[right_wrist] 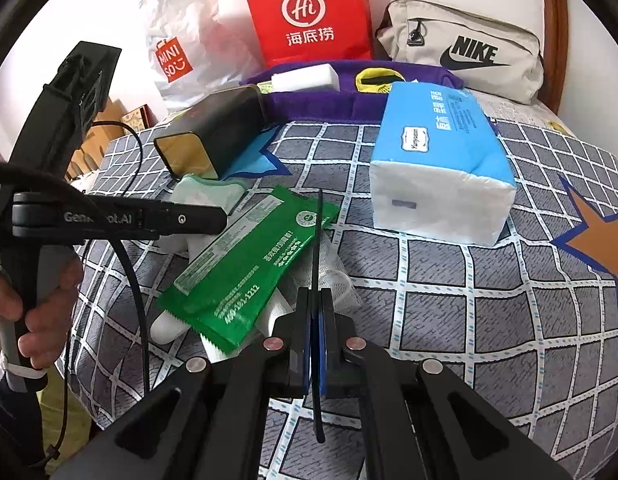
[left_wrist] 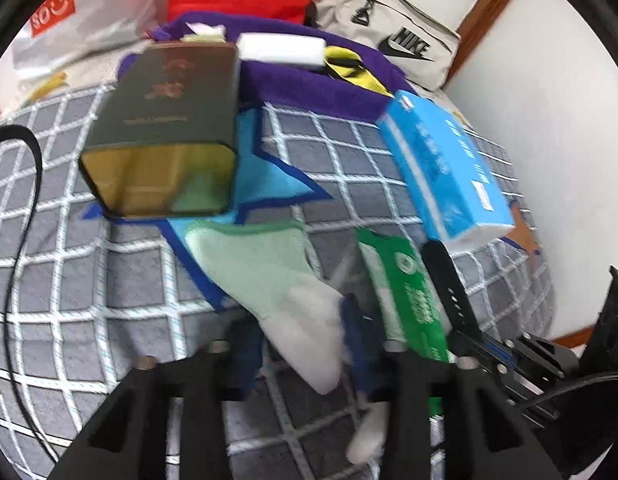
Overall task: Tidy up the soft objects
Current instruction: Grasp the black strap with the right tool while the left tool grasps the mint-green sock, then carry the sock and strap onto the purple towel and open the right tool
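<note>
Right wrist: right tool (right_wrist: pixel 317 344) pinches black strap (right_wrist: pixel 317 240) near Nike bag (right_wrist: pixel 469 56)

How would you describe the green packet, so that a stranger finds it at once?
On the grey checked bedcover, look in front of the big blue tissue pack. The green packet lies flat there, slanting, on top of a white glove. It is the only bright green, glossy, flat sachet with white print.
</note>
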Demonstrator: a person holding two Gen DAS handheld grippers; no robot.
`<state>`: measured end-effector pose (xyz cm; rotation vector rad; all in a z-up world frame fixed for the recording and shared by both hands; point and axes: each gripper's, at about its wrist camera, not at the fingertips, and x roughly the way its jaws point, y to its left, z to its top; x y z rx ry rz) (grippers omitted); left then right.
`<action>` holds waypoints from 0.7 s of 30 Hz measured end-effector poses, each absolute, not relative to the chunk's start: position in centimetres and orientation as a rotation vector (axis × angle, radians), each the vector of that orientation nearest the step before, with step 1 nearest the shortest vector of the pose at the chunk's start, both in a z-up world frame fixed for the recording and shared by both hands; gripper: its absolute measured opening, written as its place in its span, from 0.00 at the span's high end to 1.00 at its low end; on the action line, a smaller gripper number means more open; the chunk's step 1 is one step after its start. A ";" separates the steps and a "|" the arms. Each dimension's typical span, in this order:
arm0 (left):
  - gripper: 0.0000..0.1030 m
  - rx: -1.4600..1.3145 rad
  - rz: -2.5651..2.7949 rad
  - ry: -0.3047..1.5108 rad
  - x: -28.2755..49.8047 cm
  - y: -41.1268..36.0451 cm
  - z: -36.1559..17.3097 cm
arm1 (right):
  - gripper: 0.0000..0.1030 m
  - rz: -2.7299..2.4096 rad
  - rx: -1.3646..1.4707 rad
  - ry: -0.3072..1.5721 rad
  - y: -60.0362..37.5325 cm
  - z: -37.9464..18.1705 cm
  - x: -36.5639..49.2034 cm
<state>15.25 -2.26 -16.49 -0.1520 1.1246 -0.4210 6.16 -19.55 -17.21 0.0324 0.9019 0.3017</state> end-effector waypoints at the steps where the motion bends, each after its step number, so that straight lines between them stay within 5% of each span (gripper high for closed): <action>1: 0.74 -0.156 -0.430 1.122 15.1 -2.3 -16.4 | 0.97 0.303 0.029 0.897 -19.5 -17.1 6.1; 21: 0.79 -0.215 -0.447 0.986 12.4 2.9 -9.7 | 0.97 0.288 0.009 0.838 -19.8 -13.7 5.0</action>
